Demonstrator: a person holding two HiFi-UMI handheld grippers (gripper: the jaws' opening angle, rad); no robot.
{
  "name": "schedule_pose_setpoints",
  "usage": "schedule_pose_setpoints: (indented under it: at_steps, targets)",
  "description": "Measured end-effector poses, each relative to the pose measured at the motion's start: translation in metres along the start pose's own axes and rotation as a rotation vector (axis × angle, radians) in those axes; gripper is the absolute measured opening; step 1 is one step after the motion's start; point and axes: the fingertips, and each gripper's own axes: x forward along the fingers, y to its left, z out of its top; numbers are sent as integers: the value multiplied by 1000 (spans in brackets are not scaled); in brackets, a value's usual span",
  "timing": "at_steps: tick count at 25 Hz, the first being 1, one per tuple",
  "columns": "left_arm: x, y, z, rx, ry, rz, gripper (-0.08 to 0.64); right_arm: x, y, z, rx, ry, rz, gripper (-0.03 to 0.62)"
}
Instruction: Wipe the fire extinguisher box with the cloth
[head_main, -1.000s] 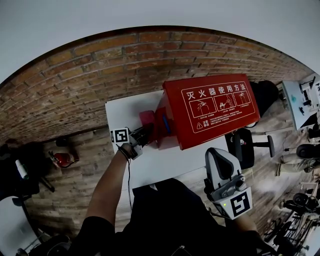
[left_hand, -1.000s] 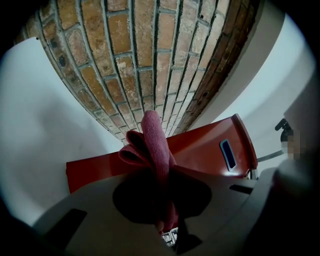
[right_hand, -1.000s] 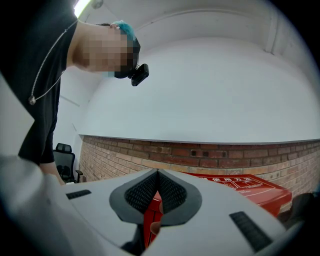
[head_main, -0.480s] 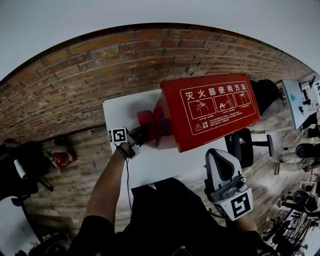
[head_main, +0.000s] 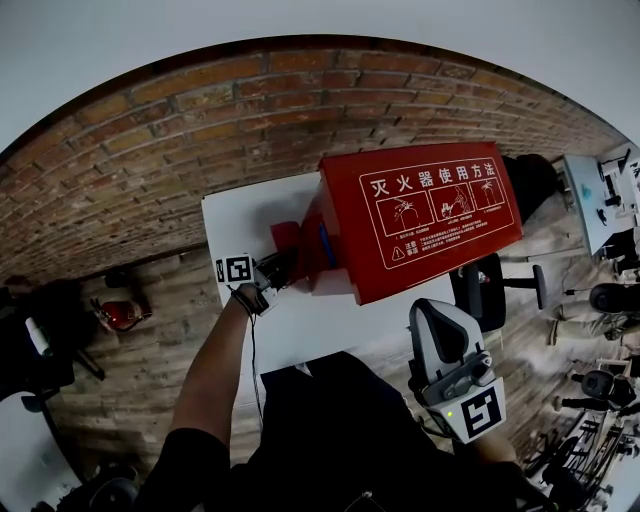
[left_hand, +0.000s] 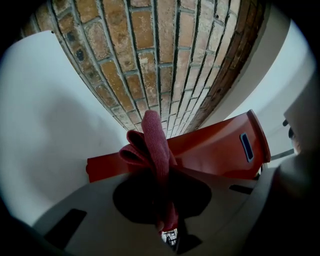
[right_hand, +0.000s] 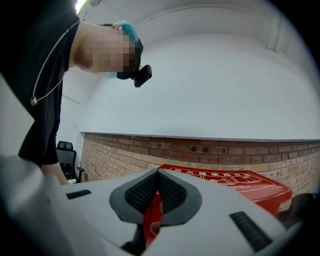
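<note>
Head view: left gripper (head_main: 283, 266), clamped on cloth (head_main: 287, 237), sits at the box's (head_main: 420, 215) left end; most of it seemingly unwiped. Right gripper (head_main: 432, 312), pinched together, empty, hangs near the box.

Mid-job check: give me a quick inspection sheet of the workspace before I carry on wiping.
Surface: white table, bare in front of the box.
Job's things: red fire extinguisher box on the table by the brick wall; red cloth bunched at the box's left end, contact unclear.
Clutter: nothing seen.
Grippers: left hand-held gripper shut on the cloth; right hand-held gripper shut, empty, near the person's body.
Cables: thin cable along the left forearm.
Surroundings: office chair right of the table.
</note>
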Motion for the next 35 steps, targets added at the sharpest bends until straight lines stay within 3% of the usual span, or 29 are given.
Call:
schedule_pose_setpoints:
  at_steps: [17, 35]
  targets:
    - [2, 48, -10, 5, 11, 134, 92, -2, 0, -12, -9, 36, 5, 20]
    - [3, 109, -22, 24, 35, 375, 92, -1, 1, -23, -14, 58, 22, 20]
